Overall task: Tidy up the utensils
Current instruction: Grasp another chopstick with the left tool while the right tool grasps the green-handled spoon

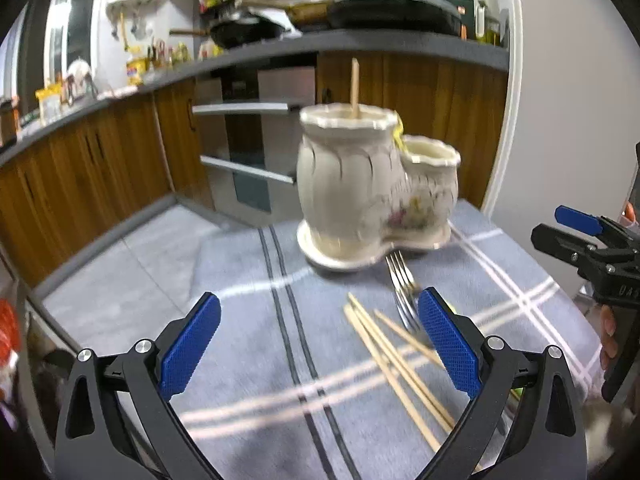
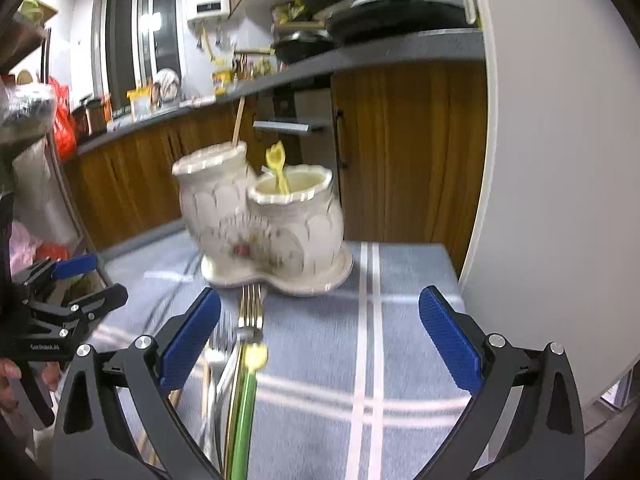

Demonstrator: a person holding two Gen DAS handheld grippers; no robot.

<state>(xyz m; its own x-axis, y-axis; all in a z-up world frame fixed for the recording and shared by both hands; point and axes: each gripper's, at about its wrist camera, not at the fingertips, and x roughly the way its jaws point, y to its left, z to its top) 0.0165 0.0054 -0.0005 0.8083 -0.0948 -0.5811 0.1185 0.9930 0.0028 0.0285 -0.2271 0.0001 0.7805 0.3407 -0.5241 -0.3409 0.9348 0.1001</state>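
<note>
A cream ceramic two-pot utensil holder [image 1: 372,188] [image 2: 260,216] stands on a blue checked cloth [image 1: 248,320]. One wooden chopstick [image 1: 354,88] [image 2: 238,120] stands in its taller pot, a yellow plastic utensil [image 2: 278,168] in the lower pot. Several wooden chopsticks [image 1: 396,364] and metal forks [image 1: 402,288] [image 2: 250,312] lie on the cloth in front of the holder, with a green-and-yellow utensil [image 2: 246,400]. My left gripper [image 1: 320,344] is open and empty above the cloth, left of the chopsticks. My right gripper [image 2: 320,344] is open and empty, right of the forks.
A kitchen counter [image 1: 280,48] with pans and jars runs behind, over wooden cabinets [image 1: 100,168] and an oven [image 1: 256,152]. A white wall or door [image 2: 552,160] stands to the right of the table. The floor drops off beyond the cloth's left edge.
</note>
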